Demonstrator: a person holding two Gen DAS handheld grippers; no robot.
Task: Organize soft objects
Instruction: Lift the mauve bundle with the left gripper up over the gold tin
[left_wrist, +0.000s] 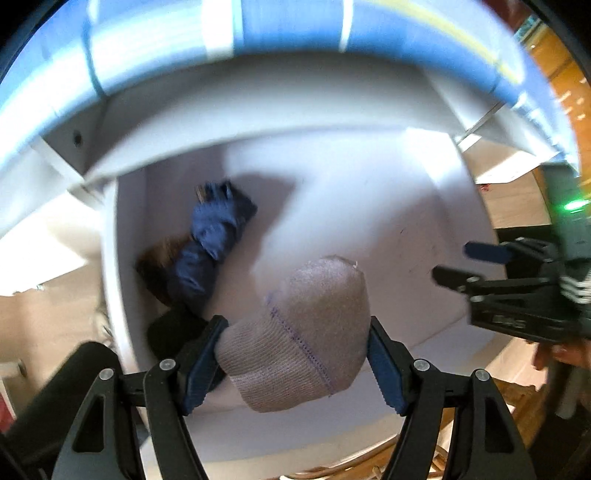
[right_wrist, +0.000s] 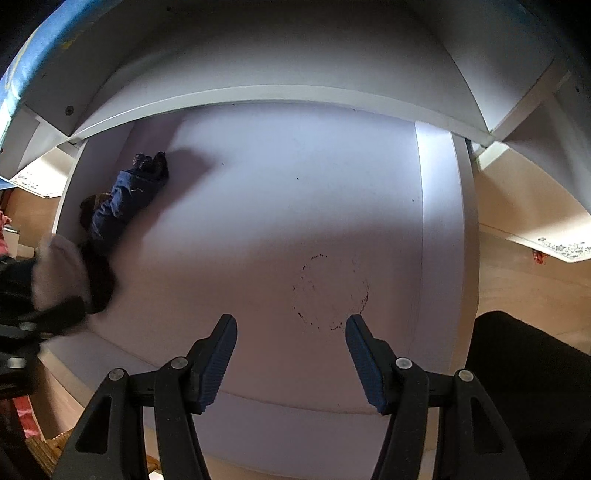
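Two pads of the left gripper (left_wrist: 295, 360) clamp the rolled grey sock (left_wrist: 306, 332) above the white shelf (left_wrist: 424, 258); a blue bundle (left_wrist: 210, 251) lies beyond its left finger. Right gripper (right_wrist: 291, 360): jaws apart, empty, sock bundles far left; lowering the grey sock beside them would keep the row tidy.

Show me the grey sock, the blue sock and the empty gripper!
grey sock (left_wrist: 303, 332): left wrist view, knitted middle.
blue sock (left_wrist: 212, 243): left wrist view, bunched middle.
right gripper (right_wrist: 291, 332): right wrist view, gap between fingertips.
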